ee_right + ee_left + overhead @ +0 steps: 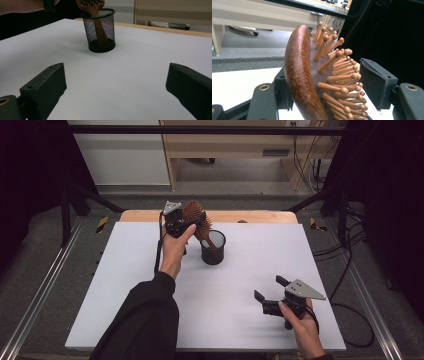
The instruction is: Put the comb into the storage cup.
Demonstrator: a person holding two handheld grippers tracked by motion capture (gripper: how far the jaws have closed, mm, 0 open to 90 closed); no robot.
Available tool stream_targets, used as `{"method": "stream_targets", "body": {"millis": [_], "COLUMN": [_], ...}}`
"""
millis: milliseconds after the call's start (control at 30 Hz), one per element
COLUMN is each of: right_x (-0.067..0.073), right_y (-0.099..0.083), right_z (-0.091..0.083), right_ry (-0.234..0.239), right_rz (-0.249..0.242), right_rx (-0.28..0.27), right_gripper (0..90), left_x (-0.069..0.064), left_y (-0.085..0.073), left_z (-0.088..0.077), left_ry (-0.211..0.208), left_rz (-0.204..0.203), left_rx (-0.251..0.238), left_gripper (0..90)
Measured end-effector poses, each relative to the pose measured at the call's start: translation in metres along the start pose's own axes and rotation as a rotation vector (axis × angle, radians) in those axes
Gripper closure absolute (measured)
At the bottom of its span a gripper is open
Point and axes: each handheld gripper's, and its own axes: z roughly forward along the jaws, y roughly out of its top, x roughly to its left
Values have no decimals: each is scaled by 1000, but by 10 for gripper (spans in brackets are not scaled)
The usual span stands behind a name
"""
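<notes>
A brown wooden hairbrush stands tilted with its handle down inside a black mesh cup at the table's far middle. My left gripper is raised beside the cup, with its jaws on either side of the brush head. One pad sits behind the smooth back and the other faces the peg bristles, which look unbent, so the pads do not seem to press. My right gripper rests low at the near right, open wide with nothing between its jaws, and it faces the cup.
A white board covers the wooden table. Black frame bars and cables run along both sides, and light wooden furniture stands beyond the far edge. The person's dark sleeve crosses the near left of the board.
</notes>
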Motion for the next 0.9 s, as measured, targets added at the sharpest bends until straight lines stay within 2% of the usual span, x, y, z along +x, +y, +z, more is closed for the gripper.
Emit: {"method": "stream_targets", "body": {"millis": [667,800,900], "right_x": [0,0,1], "right_y": [0,0,0], "right_z": [1,0,0], "right_ry": [3,5,5], "right_rz": [-7,-6,-5], "right_rx": [3,3,5], "right_gripper": [36,36,36], "left_x": [5,6,7], "left_y": [-1,-2,-2], "left_z": [-1,-1,-1], "left_ry": [-10,-29,-32], "left_rz": [-45,-65,-65], "left_rx": [-16,-24,-26], "left_gripper": [298,277,269]}}
